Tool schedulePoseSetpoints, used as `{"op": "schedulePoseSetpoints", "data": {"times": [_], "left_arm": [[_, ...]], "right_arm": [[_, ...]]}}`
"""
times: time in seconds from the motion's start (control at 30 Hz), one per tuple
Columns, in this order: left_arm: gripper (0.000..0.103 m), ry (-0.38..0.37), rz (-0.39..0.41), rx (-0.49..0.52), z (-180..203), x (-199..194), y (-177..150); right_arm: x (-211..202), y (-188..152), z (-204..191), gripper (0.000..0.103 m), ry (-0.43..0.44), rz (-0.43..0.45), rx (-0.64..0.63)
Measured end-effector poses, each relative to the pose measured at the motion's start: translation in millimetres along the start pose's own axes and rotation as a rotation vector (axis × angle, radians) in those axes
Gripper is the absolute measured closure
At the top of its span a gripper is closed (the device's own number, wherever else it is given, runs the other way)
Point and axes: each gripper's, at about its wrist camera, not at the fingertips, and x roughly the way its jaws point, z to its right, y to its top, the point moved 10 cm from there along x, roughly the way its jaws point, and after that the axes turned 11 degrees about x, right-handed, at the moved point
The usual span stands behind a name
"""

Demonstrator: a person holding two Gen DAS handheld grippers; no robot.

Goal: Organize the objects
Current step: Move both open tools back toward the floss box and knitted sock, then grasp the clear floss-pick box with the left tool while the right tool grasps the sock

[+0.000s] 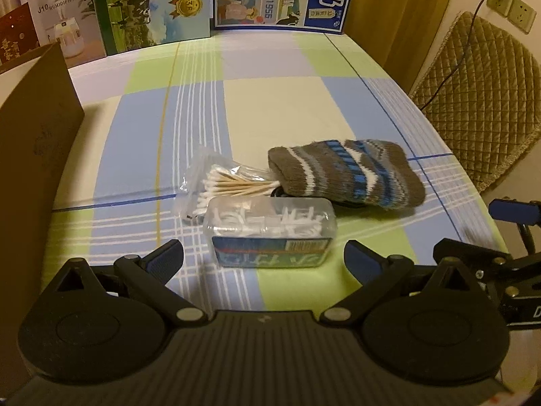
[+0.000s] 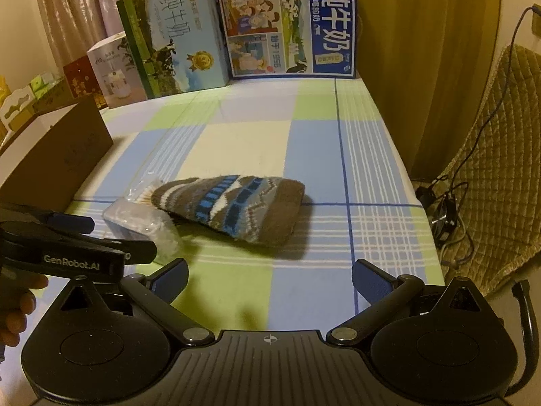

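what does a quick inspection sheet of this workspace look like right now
surface: checked tablecloth, flat.
job's things: clear floss pick box, cotton swab bag and knit pouch clustered together.
clutter: brown box at left; milk cartons and humidifier box along the back.
grippers: left claw open just short of the floss pick box; right claw open, empty.
cables: cord on the quilted chair.
surroundings: curtains, wall socket.

Milk cartons [image 2: 290, 30], quilted chair [image 1: 487, 101]

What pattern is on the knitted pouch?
Brown knitted pouch with blue, white and grey stripes and zigzags; clearest in the left wrist view.
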Motion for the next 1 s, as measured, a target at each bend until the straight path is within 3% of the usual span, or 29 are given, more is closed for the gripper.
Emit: {"op": "schedulePoseSetpoints", "data": {"times": [0.27,0.37,0.73,1.0], "left_arm": [[0.005,0.013,0.025,0.019,3.0,17.5,9.6],[0.018,0.022,0.055,0.044,4.0,17.6,13.6],[0.019,0.079,0.047,0.055,-21.1,3.1,-4.8],[0.019,0.138,0.018,-0.008,-54.0,-13.3,-27.3]], "right_arm": [[14.5,8.5,1.7,0.002,0.0,-0.005,-0.034],[18.7,11.6,0.7,0.002,0.004,-0.003,-0.048],[46.8,13.8,-17.4,0.003,0.021,0.001,-0.208],[76.1,4.9,-35.1,0.031,0.006,-0.002,-0.399]]}}
